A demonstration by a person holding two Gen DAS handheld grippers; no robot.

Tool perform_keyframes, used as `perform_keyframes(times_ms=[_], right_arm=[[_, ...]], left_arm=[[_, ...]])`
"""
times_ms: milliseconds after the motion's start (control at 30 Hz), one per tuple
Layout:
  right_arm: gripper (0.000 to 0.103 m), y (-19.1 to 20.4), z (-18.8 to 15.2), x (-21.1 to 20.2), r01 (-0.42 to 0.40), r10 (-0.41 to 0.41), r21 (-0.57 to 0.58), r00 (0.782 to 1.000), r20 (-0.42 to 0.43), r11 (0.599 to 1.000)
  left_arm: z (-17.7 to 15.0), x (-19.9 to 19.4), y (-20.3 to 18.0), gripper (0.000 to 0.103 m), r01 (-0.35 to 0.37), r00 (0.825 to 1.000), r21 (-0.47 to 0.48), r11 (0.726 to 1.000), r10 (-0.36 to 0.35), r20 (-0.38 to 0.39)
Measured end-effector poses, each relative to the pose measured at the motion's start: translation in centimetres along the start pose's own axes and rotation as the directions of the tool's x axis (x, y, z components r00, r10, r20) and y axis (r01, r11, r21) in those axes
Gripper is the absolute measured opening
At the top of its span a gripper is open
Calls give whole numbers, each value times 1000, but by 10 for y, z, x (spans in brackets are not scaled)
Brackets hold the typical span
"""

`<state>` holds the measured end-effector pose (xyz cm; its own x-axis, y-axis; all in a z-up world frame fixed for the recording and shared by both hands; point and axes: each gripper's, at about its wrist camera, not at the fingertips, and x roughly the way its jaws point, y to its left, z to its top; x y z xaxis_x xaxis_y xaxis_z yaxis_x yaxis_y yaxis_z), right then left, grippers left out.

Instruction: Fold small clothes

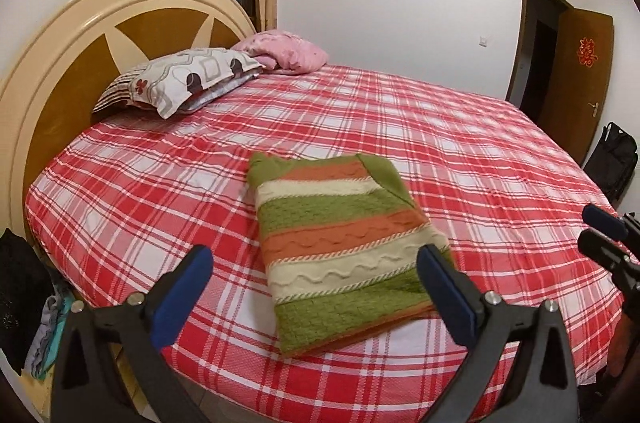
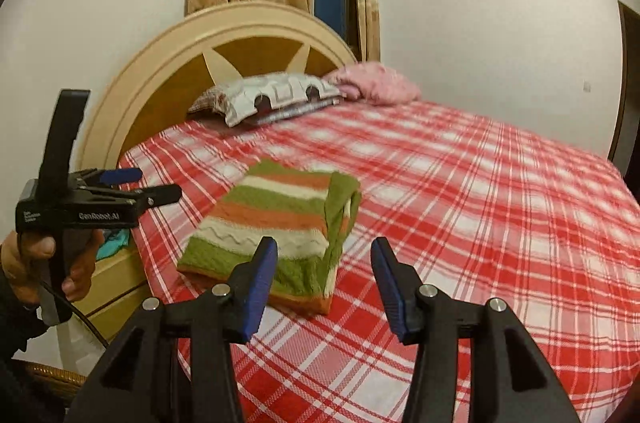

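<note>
On the bed (image 1: pixel 460 151), a striped knit sweater (image 1: pixel 340 247) lay folded into a tidy rectangle, at about 6 o'clock of the plaid sheet from the pillows (image 1: pixel 188 79), near the front edge. Left tool (image 1: pixel 316 287) hung above it, blue pads spread wide apart, nothing between them. Right tool (image 2: pixel 324 287) was also off the cloth, pads parted about halfway, empty; in the left view it showed at 3 o'clock at the frame edge. A hand (image 2: pixel 60 263) gripped the left tool's handle at 9 o'clock in the right view.

Step, as judged: fold looked finished, both tools released and clear of the sweater. Next move likely calls for either setting the bundle aside or fetching another garment; one sleeve edge at the sweater's right side looked loose, might need a tuck.

Writing: "GenRobot.AI" readable on the left tool's body in white; a smaller label beside it was too small to read. Red paper decoration (image 1: pixel 586 52) on the door (image 1: pixel 580 95), characters not legible.
</note>
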<state>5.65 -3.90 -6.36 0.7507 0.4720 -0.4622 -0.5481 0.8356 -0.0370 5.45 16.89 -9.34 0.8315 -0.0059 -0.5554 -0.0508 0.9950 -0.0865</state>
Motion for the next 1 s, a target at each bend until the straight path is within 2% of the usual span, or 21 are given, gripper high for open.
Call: perform_keyframes(times_ms=[300,733,1000], right_arm=[[50,-10,0,-13,21,-23,38,999,37,999],[51,-16,-4,-17,24,-26,71,999,34,997],[51,-19,-2,-25,35,-41,89,997,70,995]], left_arm=[[0,-5,-5,103,-1,1000,19,1000,1,19],[0,-7,-12,103,-3,1000,33,999,2,25],[2,-11,-10,103,-9,999,34,999,8,40]])
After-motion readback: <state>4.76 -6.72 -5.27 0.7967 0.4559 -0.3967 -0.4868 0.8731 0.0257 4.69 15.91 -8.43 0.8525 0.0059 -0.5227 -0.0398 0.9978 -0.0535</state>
